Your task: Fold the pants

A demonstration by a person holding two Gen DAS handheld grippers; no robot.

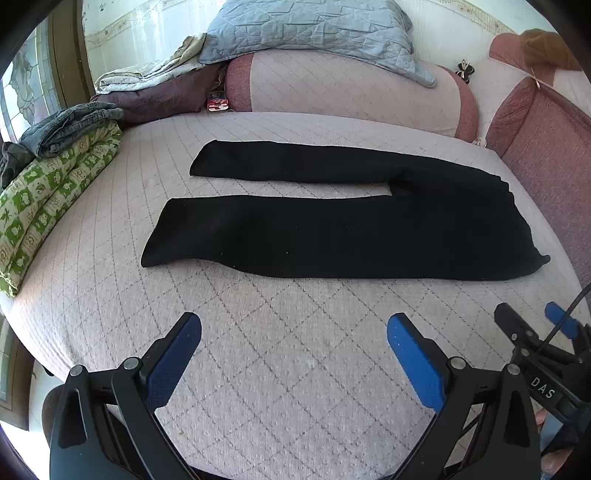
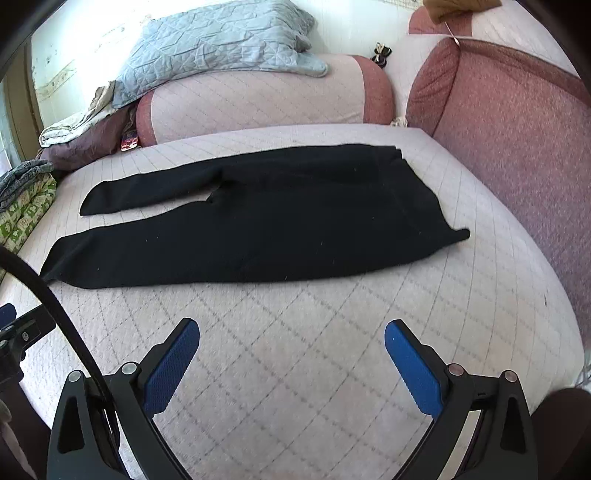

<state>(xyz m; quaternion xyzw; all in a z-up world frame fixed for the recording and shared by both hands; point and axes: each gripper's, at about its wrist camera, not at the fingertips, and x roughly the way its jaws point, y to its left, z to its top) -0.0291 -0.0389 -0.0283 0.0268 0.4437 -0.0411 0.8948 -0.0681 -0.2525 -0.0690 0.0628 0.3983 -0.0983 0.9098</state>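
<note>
Left wrist view: the left gripper (image 1: 293, 332) hovers with its blue-padded jaws spread wide and empty above the pale quilted bed (image 1: 280, 387). The long black fabric pants (image 1: 343, 240) lie flat toward 12 o'clock, well apart from the jaws, both legs running out to 9 o'clock with a strip of bed showing between them, the waist end at 3 o'clock. A stack of folded cloth, grey denim on a green patterned blanket (image 1: 55, 177), sits at 10 o'clock, a light blue quilted pillow (image 1: 314, 29) at 12. The right gripper (image 1: 532, 321) shows at 4 o'clock; whether it is spread or closed cannot be told from here

Right wrist view: the right gripper (image 2: 291, 332) is likewise wide and holds nothing, above bare bed. The pants (image 2: 277, 229) stretch from 9 to 2 o'clock, waist nearest the reddish upholstered cushion (image 2: 517, 147) at 2

Judgement: folding has not begun; this is the approach. The next move likely calls for each gripper to come down on the near leg's outer edge, one by the hem and one by the waist, pinch the cloth alone, and carry it over the far leg
</note>
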